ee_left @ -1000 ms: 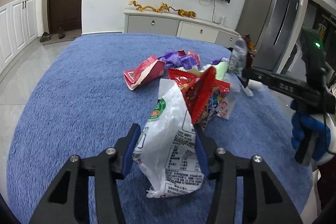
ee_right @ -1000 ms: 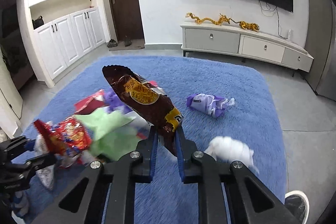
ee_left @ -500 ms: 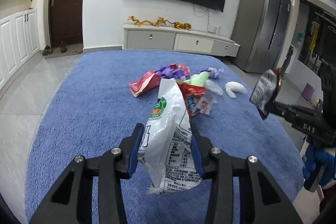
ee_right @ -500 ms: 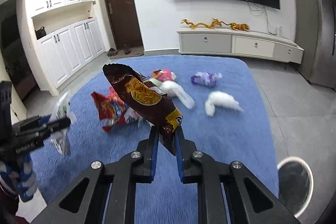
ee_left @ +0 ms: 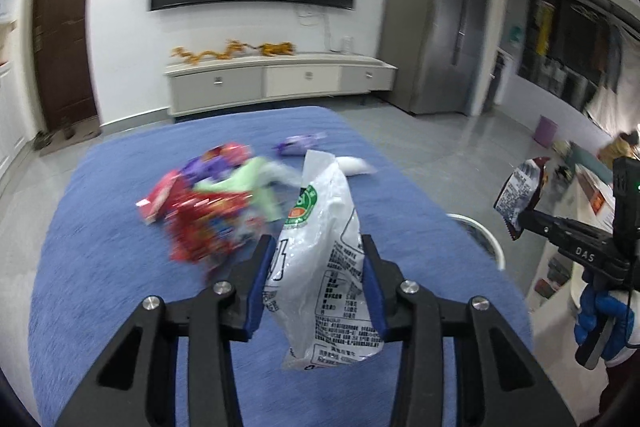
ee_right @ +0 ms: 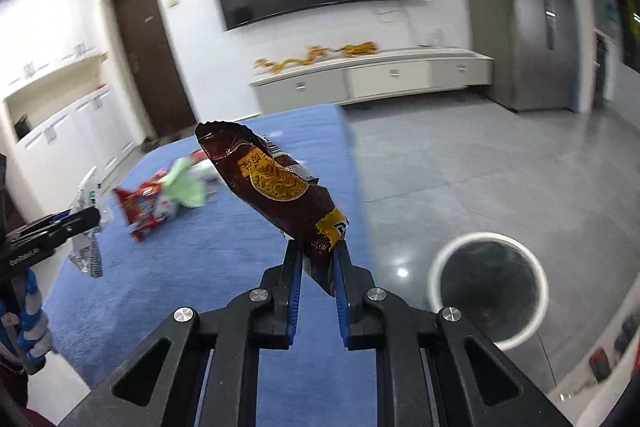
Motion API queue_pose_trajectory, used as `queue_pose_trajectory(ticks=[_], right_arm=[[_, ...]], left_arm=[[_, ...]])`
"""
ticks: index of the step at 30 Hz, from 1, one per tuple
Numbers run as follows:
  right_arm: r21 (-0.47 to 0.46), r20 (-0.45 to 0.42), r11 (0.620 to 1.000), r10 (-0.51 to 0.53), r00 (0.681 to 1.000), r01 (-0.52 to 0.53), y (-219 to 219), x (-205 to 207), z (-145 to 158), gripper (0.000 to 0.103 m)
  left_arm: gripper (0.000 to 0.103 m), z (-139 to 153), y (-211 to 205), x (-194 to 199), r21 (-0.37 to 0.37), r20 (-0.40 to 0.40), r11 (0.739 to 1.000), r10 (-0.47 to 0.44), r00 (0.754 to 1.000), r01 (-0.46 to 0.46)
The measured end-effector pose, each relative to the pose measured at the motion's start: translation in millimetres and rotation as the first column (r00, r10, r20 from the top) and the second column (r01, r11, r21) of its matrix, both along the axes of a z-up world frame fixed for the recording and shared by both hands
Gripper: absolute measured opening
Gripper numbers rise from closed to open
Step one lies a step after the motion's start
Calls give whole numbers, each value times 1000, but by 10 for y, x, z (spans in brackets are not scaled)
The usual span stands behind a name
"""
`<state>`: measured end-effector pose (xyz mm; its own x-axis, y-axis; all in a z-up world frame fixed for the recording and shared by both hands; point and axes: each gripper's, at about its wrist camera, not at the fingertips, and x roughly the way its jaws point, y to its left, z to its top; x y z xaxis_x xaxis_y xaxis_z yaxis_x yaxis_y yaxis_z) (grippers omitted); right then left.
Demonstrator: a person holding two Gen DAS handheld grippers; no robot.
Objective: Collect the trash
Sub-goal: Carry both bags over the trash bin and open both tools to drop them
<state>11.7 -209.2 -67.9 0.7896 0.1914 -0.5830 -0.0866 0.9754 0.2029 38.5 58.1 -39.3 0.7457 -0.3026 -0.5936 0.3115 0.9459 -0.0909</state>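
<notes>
Rug [ee_left: 100,267]: blue, one wrapper pile [ee_left: 208,215]
Left gripper [ee_left: 316,283]: clenched on one white bag [ee_left: 324,267], jaws lately closing
Right gripper [ee_right: 318,281]: grasping one brown packet [ee_right: 280,187]
Bin [ee_right: 486,277]: one, on floor

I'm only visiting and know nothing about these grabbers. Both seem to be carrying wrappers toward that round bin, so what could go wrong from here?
The right gripper pinches only the bottom tip of the brown wrapper, so it might slip out short of the bin. The left gripper holds a big white bag that hangs below its fingers and could brush the blue rug or snag the bin's rim.
</notes>
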Motion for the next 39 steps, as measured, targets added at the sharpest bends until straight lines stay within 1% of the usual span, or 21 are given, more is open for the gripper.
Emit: queue_pose_trajectory(ticks=[4, 6, 9, 13, 15, 18, 20, 22, 24, 25, 27, 29, 30, 33, 36, 39], right_arm=[[39, -40, 991, -125, 991, 127, -500, -3, -101, 15], [64, -78, 979, -189, 979, 194, -752, 37, -215, 15], [94, -132, 959, -254, 958, 267, -1053, 137, -378, 15], [122, -201, 930, -318, 926, 346, -1392, 325, -593, 15], [133, -232, 918, -338, 912, 374, -1538, 423, -691, 15], [137, -279, 903, -359, 891, 407, -1723, 555, -863, 15], [142, -305, 894, -369, 878, 425, -1841, 627, -954, 15], [141, -327, 887, -377, 867, 439, -1924, 707, -1029, 15], [133, -354, 880, -386, 852, 455, -1940, 773, -1141, 15], [136, -367, 878, -386, 846, 459, -1977, 839, -1178, 18], [121, -387, 877, -389, 836, 464, -2010, 940, -1242, 19], [115, -404, 875, -392, 827, 471, -2083, 1016, -1328, 29], [107, -416, 870, -400, 816, 481, -2114, 1041, -1381, 37], [101, -433, 858, -417, 799, 503, -2197, 1055, -1444, 38], [95, -438, 848, -435, 786, 522, -2216, 988, -1434, 38], [69, -425, 850, -449, 786, 522, -2174, 896, -1361, 38]], left_arm=[[39, 54, -617, 250, 25, -26, 995, -100, 995, 101], [39, 50, -1003, 442, 36, -49, 988, -150, 987, 152], [40, -5, -1515, 706, 42, -82, 975, -216, 973, 219], [40, -182, -2262, 1081, 29, -146, 955, -288, 946, 295], [42, -278, -2510, 1229, 23, -171, 949, -306, 937, 314], [42, -483, -2955, 1476, 27, -210, 941, -326, 922, 338], [43, -610, -3181, 1606, 25, -234, 936, -336, 912, 351], [43, -727, -3337, 1732, 13, -260, 933, -345, 902, 360], [47, -841, -3474, 1835, -1, -283, 930, -352, 892, 367], [49, -885, -3533, 1876, -9, -295, 929, -357, 886, 371], [56, -998, -3668, 1982, -25, -330, 927, -361, 872, 374], [56, -1079, -3782, 2060, -34, -351, 926, -364, 863, 376], [56, -1123, -3829, 2096, -39, -361, 925, -367, 857, 379], [56, -1229, -3920, 2168, -62, -389, 923, -373, 842, 380], [56, -1249, -3903, 2181, -77, -387, 924, -374, 843, 375], [56, -1179, -3806, 2120, -72, -358, 928, -366, 859, 366]])
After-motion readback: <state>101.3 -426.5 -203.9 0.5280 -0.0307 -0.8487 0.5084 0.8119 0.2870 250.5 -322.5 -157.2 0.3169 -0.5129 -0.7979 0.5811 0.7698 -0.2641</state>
